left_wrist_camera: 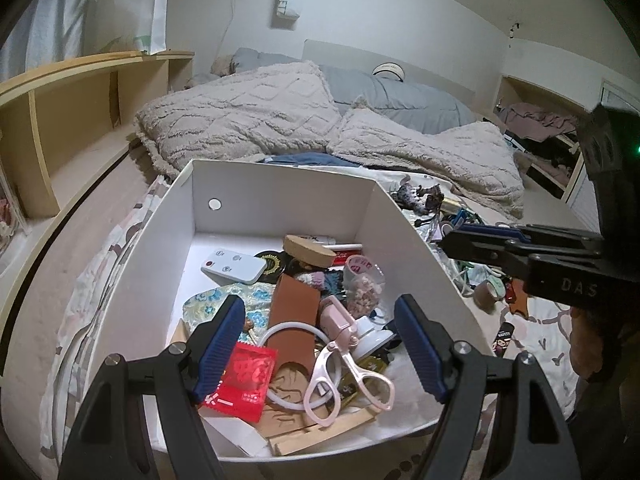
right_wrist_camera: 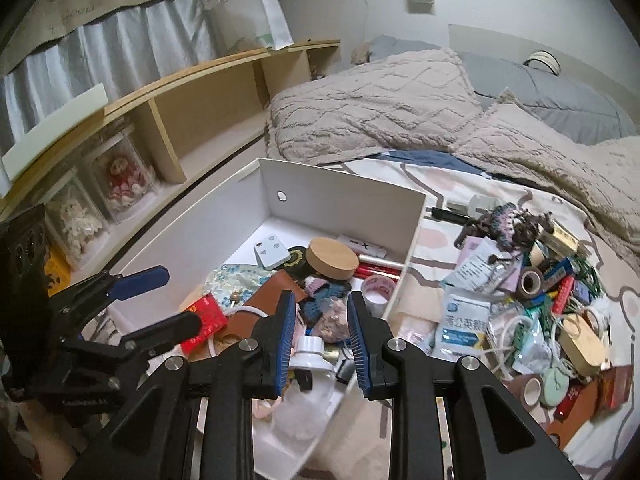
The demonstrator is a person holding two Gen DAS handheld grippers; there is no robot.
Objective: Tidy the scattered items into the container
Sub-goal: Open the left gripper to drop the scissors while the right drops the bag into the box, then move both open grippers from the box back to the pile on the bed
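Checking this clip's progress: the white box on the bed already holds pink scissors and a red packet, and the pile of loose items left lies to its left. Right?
Not quite. The white box does hold the pink scissors and red packet, but the pile of loose items lies to its right on the bed sheet, as the right wrist view shows.

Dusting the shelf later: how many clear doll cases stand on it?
2, side by side: red doll case, cream doll case; more may hide leftward.

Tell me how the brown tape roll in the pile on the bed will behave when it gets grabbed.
The brown tape roll looks rigid, a wound ring with an open core, so it should hold its shape under the pads. It lies tilted on loose clutter, so a nudge may set it rolling or sliding. Probably light, since it is hollow.
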